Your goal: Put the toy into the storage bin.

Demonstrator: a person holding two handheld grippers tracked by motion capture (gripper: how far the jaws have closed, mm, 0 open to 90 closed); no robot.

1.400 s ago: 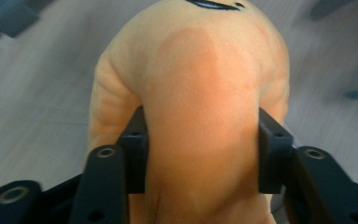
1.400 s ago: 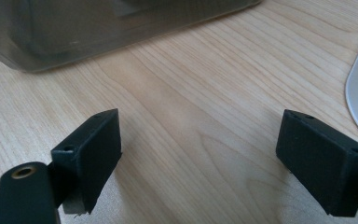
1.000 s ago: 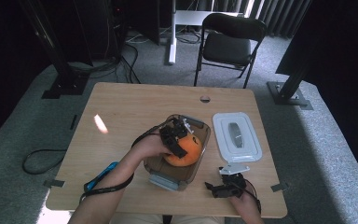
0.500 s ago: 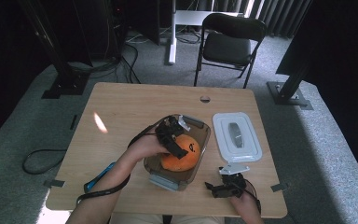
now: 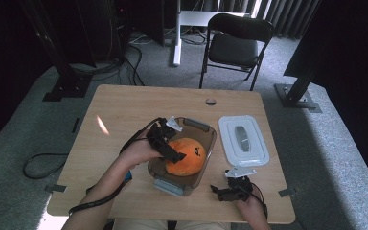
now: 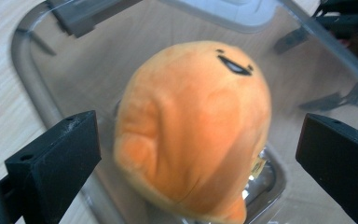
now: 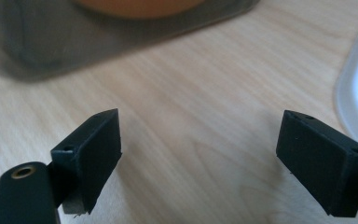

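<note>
On the wooden table (image 5: 124,115), near centre, a round orange plush toy with a small black face (image 5: 186,155) sits inside a clear rectangular plastic container (image 5: 206,128). Left gripper (image 5: 175,155) hangs over the plush from 9 o'clock, jaws spread wide either side, clear of it, gripping nothing. White rectangular lid (image 5: 243,140) lies at container's 3 o'clock. Right gripper (image 5: 226,190) at 5 o'clock, low over bare wood, jaws wide apart, empty.

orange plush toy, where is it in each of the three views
High view: the orange plush toy lies at table centre, in the clear container, left tongs over it.
Left gripper view: mid-frame, between the open jaws.
Right gripper view: an orange strip at the top edge, behind the container wall.
Shared landmark: the white lid.
</note>
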